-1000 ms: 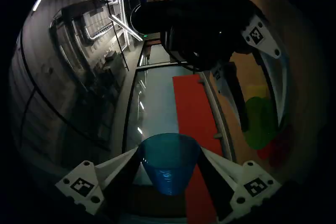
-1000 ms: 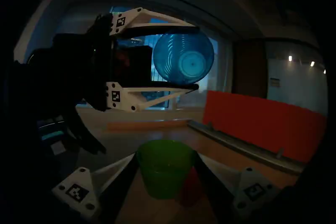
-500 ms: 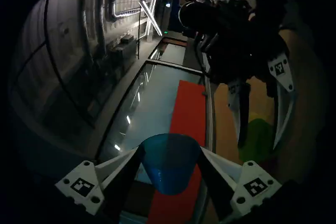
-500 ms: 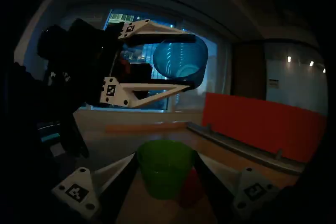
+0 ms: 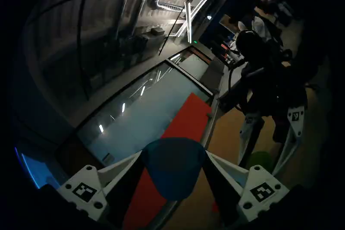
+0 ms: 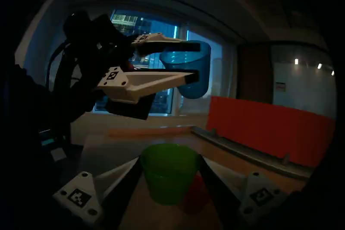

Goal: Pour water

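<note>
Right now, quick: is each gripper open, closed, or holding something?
Left gripper: closed, holding the blue cup.
Right gripper: closed, holding the green cup.

A dim office: tall window onto city towers; red partition; ceiling spotlights.

My blue cup and green cup: smooth translucent plastic, faint gloss; tabletop: smooth matt wood.
</note>
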